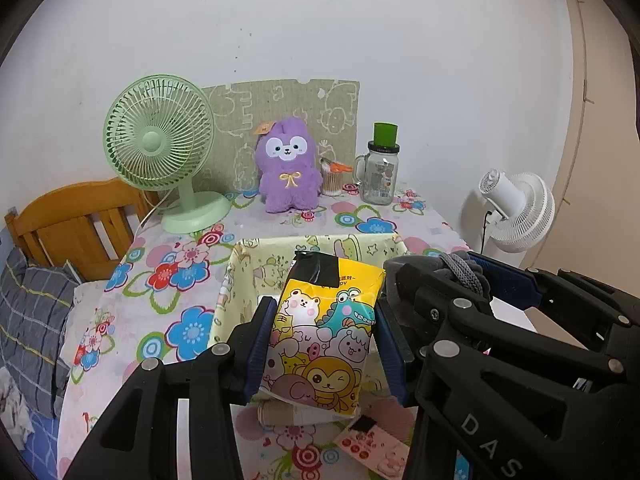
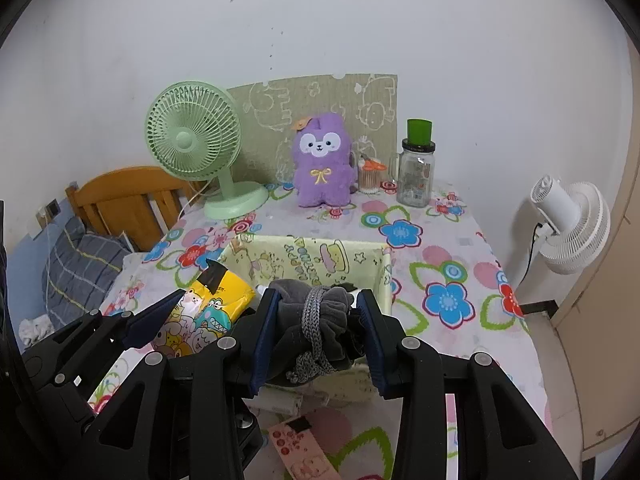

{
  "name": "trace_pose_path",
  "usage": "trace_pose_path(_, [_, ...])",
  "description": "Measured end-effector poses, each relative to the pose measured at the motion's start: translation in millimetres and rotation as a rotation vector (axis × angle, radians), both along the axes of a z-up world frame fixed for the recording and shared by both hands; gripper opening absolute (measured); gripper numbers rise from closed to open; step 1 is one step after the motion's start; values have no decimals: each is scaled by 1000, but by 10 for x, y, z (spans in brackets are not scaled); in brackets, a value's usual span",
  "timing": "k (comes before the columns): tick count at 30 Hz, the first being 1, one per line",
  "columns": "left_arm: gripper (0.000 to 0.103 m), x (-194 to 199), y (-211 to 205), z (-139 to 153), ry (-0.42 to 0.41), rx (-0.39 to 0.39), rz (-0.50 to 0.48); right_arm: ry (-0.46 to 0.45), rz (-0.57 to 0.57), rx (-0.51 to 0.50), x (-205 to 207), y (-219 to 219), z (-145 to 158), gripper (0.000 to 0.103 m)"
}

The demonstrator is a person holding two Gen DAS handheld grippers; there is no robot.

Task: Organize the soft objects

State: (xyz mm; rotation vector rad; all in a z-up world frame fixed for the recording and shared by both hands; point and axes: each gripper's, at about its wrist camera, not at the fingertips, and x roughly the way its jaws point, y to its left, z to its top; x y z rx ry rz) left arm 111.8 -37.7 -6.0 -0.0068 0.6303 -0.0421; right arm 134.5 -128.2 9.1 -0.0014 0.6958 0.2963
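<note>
Over the pale yellow fabric storage bin (image 1: 236, 280) with its cartoon print, both tongs are loaded. Left tongs (image 1: 324, 344) clamp a glossy, crinkly yellow plastic packet (image 1: 324, 332) covered in cartoon animals with a black top flap; its soft sides bulge between the blue pads, and it hangs tilted above the bin's open mouth. Right tongs (image 2: 316, 328) squeeze a lumpy grey fleece bundle (image 2: 320, 320), tied round with a braided grey cord (image 2: 314, 312), held over the bin's near edge, just beside the packet.

Underneath, the worktop (image 2: 452, 264) wears a smooth floral cloth in blue, red and green. Near the front edge lies a flat pink printed card (image 2: 300, 448). At the back, a fluffy purple plush toy (image 2: 322, 160) with a yellow bow sits upright between a mint-green plastic desk fan (image 2: 194, 148) and a clear glass mug jar (image 2: 416, 176) with a green cap. Off to the right stands a white ribbed fan (image 2: 572, 224).
</note>
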Motion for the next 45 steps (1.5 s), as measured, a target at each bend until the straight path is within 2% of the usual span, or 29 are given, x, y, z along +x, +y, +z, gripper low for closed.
trace_pose_path(23, [50, 510, 50, -96, 28, -22, -11, 12, -19, -8, 520, 56, -84, 43])
trace_pose_path(39, [51, 830, 114, -337, 73, -28, 2, 54, -10, -9, 875, 117, -347, 43])
trace_pose_path(43, [55, 864, 139, -393, 82, -28, 14, 66, -6, 0, 929, 124, -416, 43])
trace_pose_path(45, [63, 876, 162, -417, 89, -31, 19, 72, -3, 6, 950, 124, -455, 43])
